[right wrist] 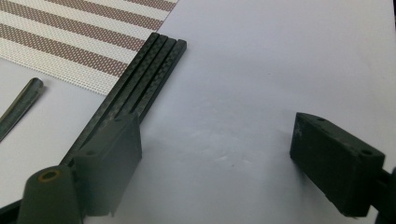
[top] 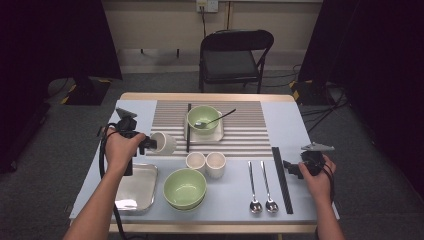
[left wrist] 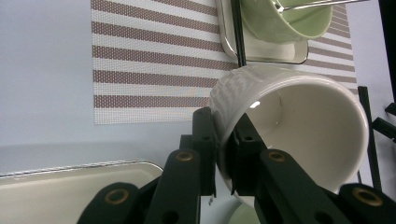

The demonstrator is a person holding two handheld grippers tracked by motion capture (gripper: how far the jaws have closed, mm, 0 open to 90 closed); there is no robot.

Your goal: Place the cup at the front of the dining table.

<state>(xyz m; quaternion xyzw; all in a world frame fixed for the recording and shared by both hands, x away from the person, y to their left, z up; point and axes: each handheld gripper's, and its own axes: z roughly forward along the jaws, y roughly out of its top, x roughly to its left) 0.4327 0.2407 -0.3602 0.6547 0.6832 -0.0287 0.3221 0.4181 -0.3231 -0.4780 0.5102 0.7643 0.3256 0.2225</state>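
My left gripper (top: 148, 144) is shut on the wall of a white cup (top: 164, 143), which it holds tipped on its side above the left edge of the striped placemat (top: 240, 127). In the left gripper view one jaw sits outside the cup (left wrist: 299, 130) and the other inside its rim, with the gripper (left wrist: 223, 123) pinching the wall. At the table's right side my right gripper (top: 291, 168) is open and empty, just right of the black chopsticks (top: 281, 177). In the right gripper view its jaws (right wrist: 219, 154) stand wide apart over the bare table, with the chopsticks (right wrist: 140, 79) beside the left jaw.
Two white cups (top: 195, 161) (top: 215, 164) stand mid-table behind stacked green bowls (top: 185, 188). A metal tray (top: 135, 187) lies front left, and two spoons (top: 253, 187) lie front right. On the placemat a green bowl (top: 203, 119) holding a spoon sits on a small tray.
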